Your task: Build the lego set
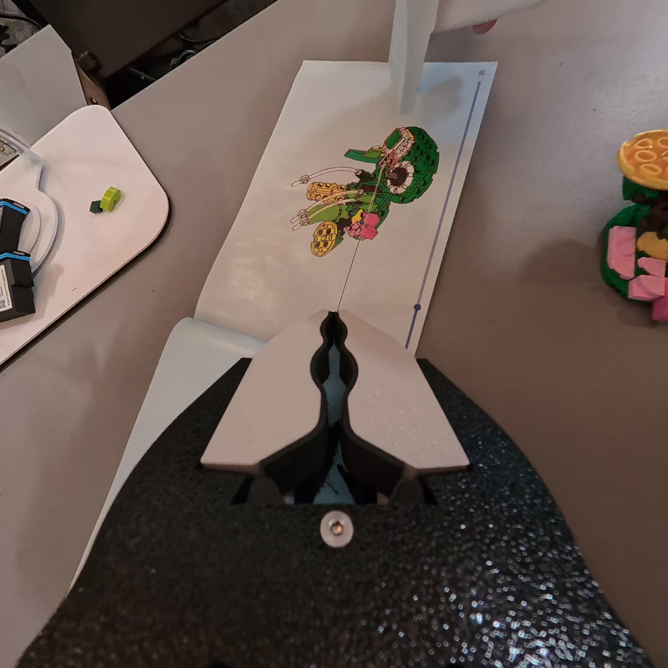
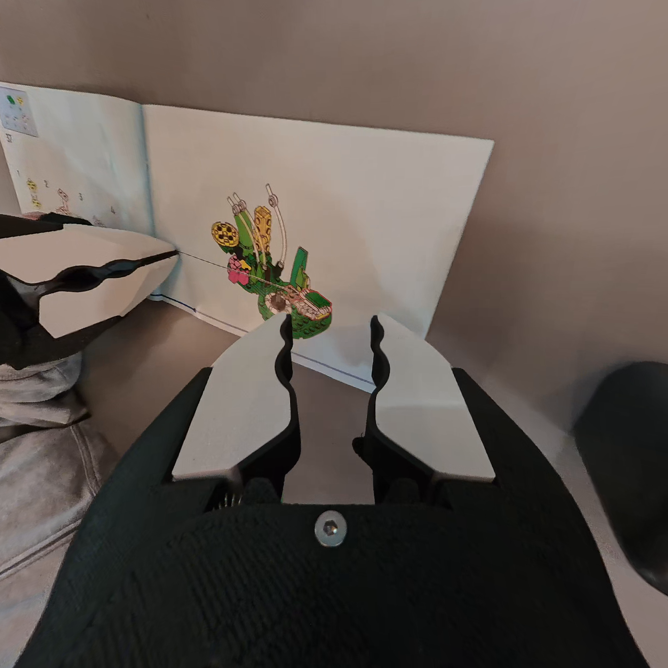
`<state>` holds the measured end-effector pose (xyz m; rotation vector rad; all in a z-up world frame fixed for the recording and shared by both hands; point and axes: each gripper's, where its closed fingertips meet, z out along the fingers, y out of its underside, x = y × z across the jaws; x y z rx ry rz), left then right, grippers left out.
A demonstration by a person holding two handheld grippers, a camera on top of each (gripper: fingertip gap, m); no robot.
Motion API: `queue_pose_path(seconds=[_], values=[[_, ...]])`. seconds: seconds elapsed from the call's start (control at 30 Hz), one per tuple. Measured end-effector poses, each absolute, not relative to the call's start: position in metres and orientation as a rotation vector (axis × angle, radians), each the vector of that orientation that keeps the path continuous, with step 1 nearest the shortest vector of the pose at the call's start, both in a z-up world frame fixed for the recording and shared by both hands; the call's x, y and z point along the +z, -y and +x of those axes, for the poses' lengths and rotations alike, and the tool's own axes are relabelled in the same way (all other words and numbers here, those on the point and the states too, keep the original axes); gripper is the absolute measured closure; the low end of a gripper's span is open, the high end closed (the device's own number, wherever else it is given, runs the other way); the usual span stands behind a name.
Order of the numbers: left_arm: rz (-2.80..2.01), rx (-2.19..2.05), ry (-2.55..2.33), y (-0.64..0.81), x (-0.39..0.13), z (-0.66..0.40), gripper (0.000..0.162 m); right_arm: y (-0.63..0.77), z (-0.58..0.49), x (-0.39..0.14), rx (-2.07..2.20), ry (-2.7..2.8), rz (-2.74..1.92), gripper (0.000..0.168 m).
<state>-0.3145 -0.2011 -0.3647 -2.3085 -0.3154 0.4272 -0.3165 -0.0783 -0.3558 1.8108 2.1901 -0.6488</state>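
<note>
Pinching a page edge, the left hand-held gripper (image 1: 334,316) has its jaws pressed together on a thin sheet of the booklet (image 1: 325,271), seen edge-on as a dark line running across the printed model picture. The right hand-held gripper (image 2: 329,320) hovers with its jaws apart and empty, just in front of the booklet's near edge. The booklet lies open on the surface (image 1: 524,325); the part-built model (image 1: 639,231), green with pink and yellow pieces, stands off to the right of it, well clear of both tools. Two loose green pieces (image 1: 108,200) sit on a white tray (image 1: 119,151) to the left, beside some black boxes (image 1: 14,285). This looks like a page turn to reach the next building step. To do it well, I would keep the pinch on one sheet only, swing it over in a gentle arc toward the spine, and use the free gripper to press the other page flat so the booklet does not slide or crease.
</note>
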Motion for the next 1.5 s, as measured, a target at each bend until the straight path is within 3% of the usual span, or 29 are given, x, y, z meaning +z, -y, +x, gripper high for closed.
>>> queue_pose_path(seconds=[0.6,0.7,0.77,1.2,1.5], values=[[-2.316,0.374,0.191,0.197,-0.365,-0.303,0.162,0.113,-0.31,-0.355,-0.711,-2.21,1.75,0.126],[-2.312,0.333,0.161,0.196,-0.359,-0.297,0.115,0.114,-0.31,-0.354,-0.734,-2.193,1.759,0.126],[-2.261,0.297,0.137,0.187,-0.353,-0.29,0.107,0.114,-0.31,-0.354,-0.747,-2.179,1.764,0.127],[-2.199,0.635,-0.038,0.164,-0.344,-0.288,0.127,0.113,-0.311,-0.354,-0.779,-2.161,1.779,0.129],[-2.219,0.567,0.017,0.181,-0.34,-0.292,0.121,0.113,-0.311,-0.355,-0.752,-2.18,1.772,0.13]])
